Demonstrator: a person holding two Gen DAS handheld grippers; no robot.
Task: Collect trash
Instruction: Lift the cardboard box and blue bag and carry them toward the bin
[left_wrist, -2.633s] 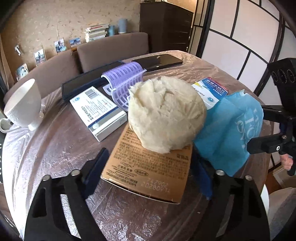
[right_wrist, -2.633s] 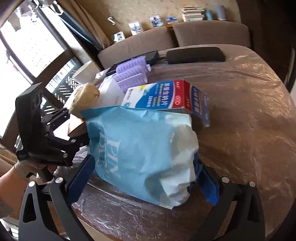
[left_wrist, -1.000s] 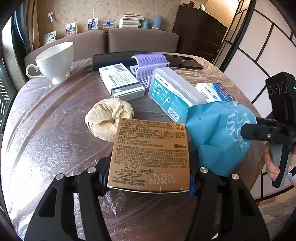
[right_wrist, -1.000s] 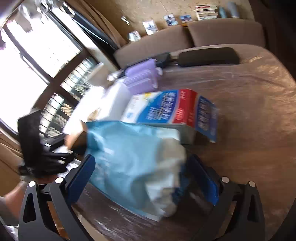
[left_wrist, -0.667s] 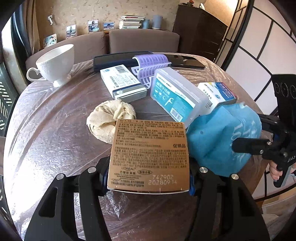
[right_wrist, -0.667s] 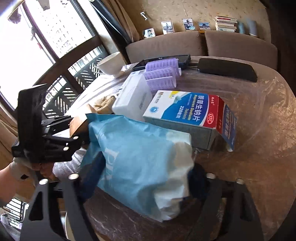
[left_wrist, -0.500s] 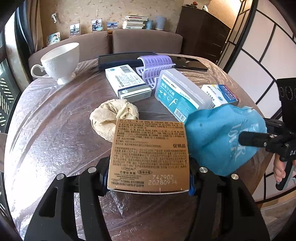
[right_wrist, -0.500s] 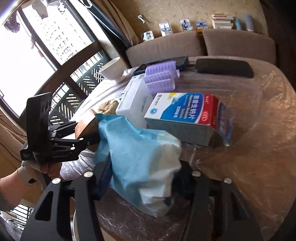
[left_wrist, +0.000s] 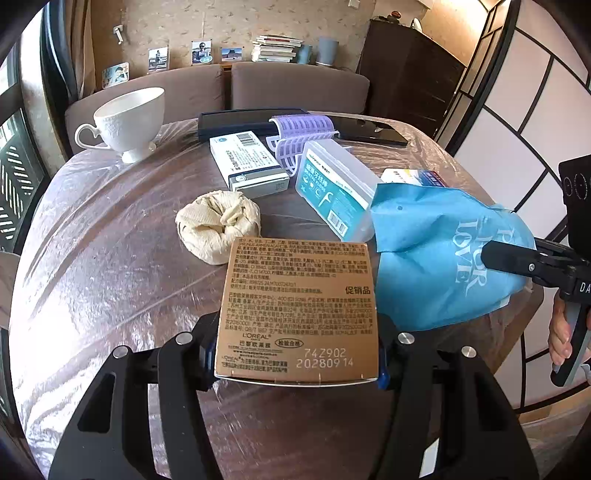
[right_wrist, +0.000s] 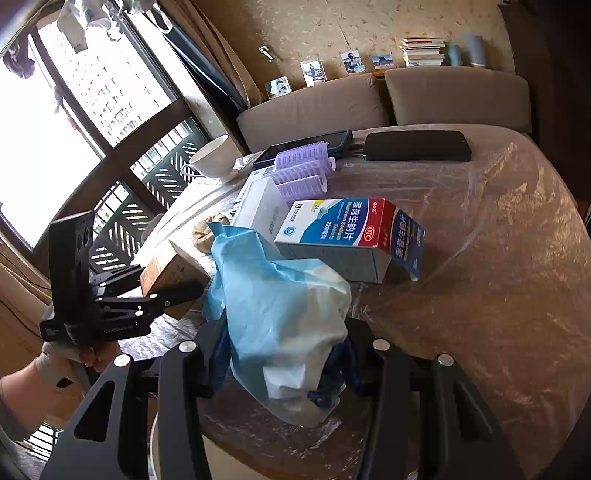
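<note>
Your gold cardboard box (left_wrist: 299, 306) sits at the table's (left_wrist: 110, 266) near edge, crumpled paper wad (left_wrist: 218, 225) behind it, blue plastic bag (left_wrist: 443, 258) at its right.

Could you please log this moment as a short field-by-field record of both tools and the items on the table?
left tool: shut on gold box
right tool: shut on blue bag
crumpled paper wad: on the table, just beyond the gold box
white cup: upright, far left
floss box: lying beside the blue bag
medicine box: behind the blue bag, end flap open
purple hair rollers: near the far edge
</note>
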